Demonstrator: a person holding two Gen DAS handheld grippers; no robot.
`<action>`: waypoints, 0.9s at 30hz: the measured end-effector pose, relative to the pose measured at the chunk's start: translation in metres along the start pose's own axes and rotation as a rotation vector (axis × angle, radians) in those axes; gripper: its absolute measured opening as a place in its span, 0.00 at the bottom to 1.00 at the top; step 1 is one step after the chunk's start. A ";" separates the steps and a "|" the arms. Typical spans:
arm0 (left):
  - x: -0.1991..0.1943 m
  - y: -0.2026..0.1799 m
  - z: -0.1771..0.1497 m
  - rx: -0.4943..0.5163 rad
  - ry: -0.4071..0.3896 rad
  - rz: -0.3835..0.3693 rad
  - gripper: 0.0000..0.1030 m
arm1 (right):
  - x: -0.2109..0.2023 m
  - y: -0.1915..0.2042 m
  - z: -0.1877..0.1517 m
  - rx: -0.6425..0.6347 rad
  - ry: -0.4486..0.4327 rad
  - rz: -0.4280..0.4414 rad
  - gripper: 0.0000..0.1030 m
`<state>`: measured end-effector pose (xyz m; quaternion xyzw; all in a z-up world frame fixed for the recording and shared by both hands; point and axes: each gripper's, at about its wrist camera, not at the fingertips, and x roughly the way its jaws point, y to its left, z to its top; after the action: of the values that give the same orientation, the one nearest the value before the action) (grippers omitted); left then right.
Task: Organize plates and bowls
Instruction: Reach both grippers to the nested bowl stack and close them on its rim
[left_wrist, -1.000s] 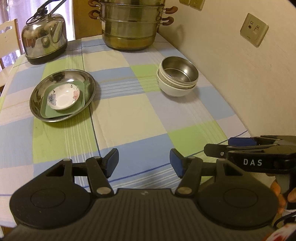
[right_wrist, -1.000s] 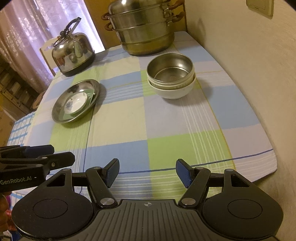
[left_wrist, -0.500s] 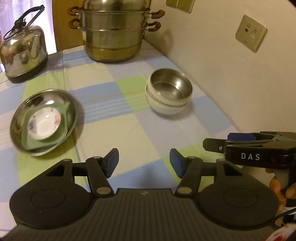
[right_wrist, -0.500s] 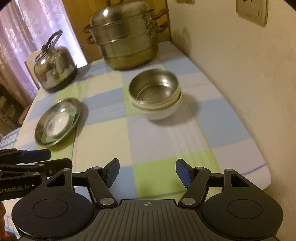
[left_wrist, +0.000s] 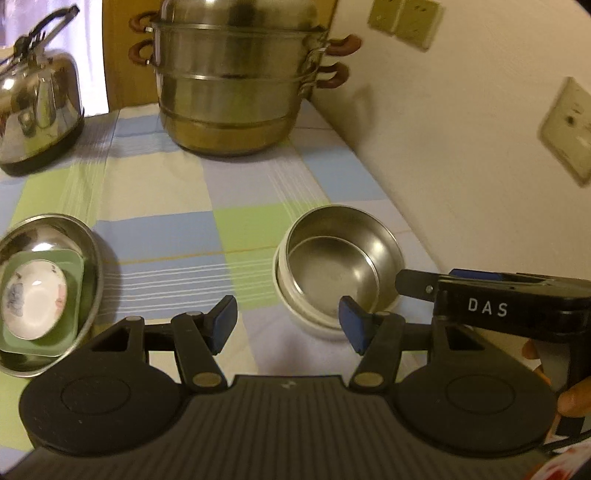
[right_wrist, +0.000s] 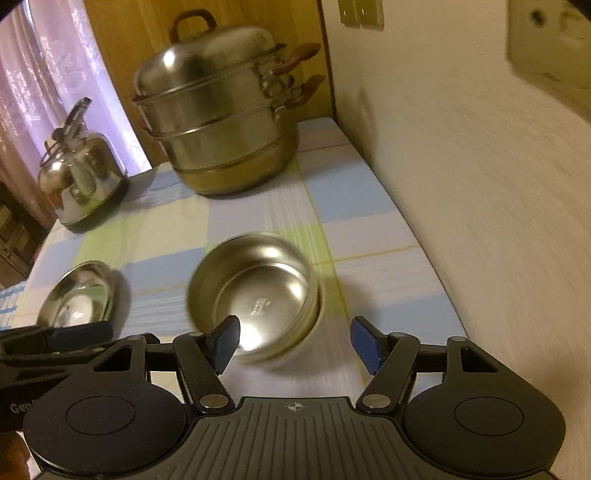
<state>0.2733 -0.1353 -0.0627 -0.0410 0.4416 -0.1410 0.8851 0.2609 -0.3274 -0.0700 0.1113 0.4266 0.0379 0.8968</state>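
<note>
A steel bowl (left_wrist: 332, 258) sits nested in a white bowl (left_wrist: 295, 314) on the checked tablecloth near the wall. To the left, a steel plate (left_wrist: 90, 258) holds a green square plate (left_wrist: 75, 269) and a small white flowered dish (left_wrist: 33, 302). My left gripper (left_wrist: 288, 321) is open and empty, just short of the bowls, its right fingertip over their near rim. My right gripper (right_wrist: 295, 341) hovers above the steel bowl (right_wrist: 258, 288). Its jaws are closing, its left fingertip over the bowl's rim, and the pads do not press on anything. Each gripper shows at the edge of the other's view.
A big stacked steel steamer pot (left_wrist: 229, 92) stands at the back and a shiny kettle (left_wrist: 37, 110) at the back left. The cream wall (left_wrist: 461, 166) with sockets runs close along the table's right side.
Both grippers have moved forward over the table toward the stacked bowls, which now lie right at the fingertips. The steel plate has slid to the left edge of both views.
</note>
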 end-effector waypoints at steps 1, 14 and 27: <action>0.007 -0.001 0.002 -0.013 0.009 0.005 0.56 | 0.007 -0.004 0.004 -0.005 0.009 0.007 0.58; 0.060 -0.008 0.018 -0.049 0.077 0.074 0.45 | 0.061 -0.016 0.021 -0.032 0.100 0.055 0.42; 0.075 -0.013 0.021 -0.030 0.113 0.084 0.23 | 0.077 -0.015 0.023 -0.046 0.143 0.054 0.22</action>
<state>0.3300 -0.1700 -0.1047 -0.0278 0.4942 -0.0994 0.8632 0.3267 -0.3337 -0.1177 0.0992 0.4852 0.0795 0.8651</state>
